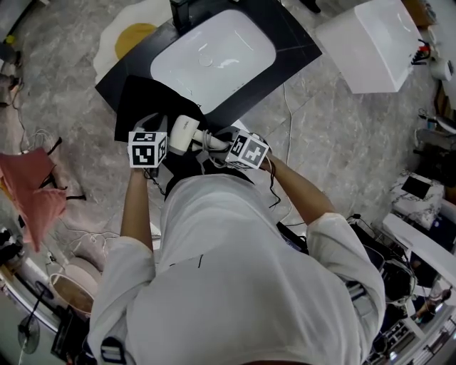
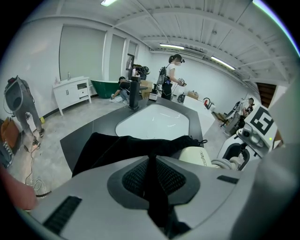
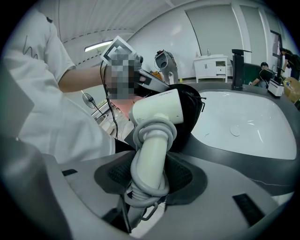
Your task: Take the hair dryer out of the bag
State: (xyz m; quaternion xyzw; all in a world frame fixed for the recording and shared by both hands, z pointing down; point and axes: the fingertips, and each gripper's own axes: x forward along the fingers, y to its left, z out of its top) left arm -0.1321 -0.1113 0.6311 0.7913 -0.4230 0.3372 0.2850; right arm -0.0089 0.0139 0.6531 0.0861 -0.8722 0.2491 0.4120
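Observation:
A white hair dryer [image 1: 187, 134] with its cord wound round the handle sticks out of a black fabric bag [image 1: 142, 100] on the dark counter. My right gripper [image 1: 217, 142] is shut on the dryer's handle [image 3: 149, 159]; the dryer's head [image 3: 157, 110] still lies against the bag's mouth [image 3: 190, 112]. My left gripper [image 1: 162, 135] is shut on a fold of the bag's black fabric [image 2: 157, 187], which runs up between the pads. In the left gripper view the bag [image 2: 117, 147] spreads ahead and the dryer's head [image 2: 199, 156] shows to its right.
The black counter [image 1: 285, 50] holds a white basin [image 1: 214, 53] with a dark faucet [image 1: 182, 11] behind it. A white tub [image 1: 370, 46] stands to the right. An egg-shaped mat [image 1: 132, 32] and a pink cloth [image 1: 32, 192] lie at the left.

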